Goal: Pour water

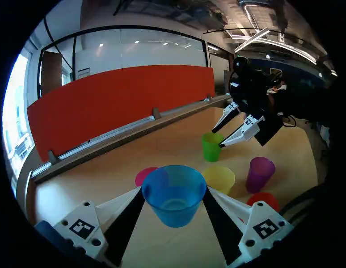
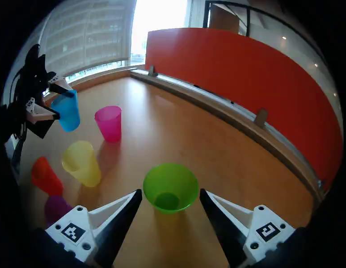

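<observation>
Blue cup (image 1: pixel 174 205), a little water inside, was pinched by the left gripper (image 1: pixel 173 189) above the table (image 2: pixel 195 134); the right gripper (image 2: pixel 170 190) flanked the green cup (image 2: pixel 170 185), grip unclear, so steadying it and tipping slowly seemed wise.

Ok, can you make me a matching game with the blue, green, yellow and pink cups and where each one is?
Things:
1 blue cup
2 green cup
3 yellow cup
4 pink cup

Places:
A on the table, right beside the red cup
B lifted off the table, held in the left gripper
C on the table, between the fingers of the right gripper
D on the table, half hidden behind the blue cup in the left gripper view

Pairs: 1-B, 2-C, 3-A, 4-D
</observation>
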### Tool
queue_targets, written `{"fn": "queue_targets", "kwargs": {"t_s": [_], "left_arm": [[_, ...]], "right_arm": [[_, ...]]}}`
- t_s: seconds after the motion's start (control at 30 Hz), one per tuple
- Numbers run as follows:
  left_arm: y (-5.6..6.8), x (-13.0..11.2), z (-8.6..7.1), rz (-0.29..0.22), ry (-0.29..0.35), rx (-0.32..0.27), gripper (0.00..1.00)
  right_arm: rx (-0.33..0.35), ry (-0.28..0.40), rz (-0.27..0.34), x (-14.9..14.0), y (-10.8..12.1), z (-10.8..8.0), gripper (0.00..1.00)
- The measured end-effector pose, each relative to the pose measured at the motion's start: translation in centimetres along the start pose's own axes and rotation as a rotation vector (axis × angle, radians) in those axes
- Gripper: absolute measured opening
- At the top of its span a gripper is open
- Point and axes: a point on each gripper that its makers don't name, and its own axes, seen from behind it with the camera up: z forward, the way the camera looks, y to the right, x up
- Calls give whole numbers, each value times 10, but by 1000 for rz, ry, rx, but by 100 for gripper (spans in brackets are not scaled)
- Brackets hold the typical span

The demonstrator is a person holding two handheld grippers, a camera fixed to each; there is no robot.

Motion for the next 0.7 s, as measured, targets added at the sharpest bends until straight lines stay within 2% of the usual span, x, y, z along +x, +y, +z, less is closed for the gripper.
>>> {"fn": "queue_targets", "kwargs": {"t_s": [0.3,0.7], "left_arm": [[1,-3,0,3,-8,-3,87],[0,-4,1,5,-9,-1,87]], "right_arm": [[0,-4,10,-4,1,17,100],[-5,1,18,-7,2,25,99]]}}
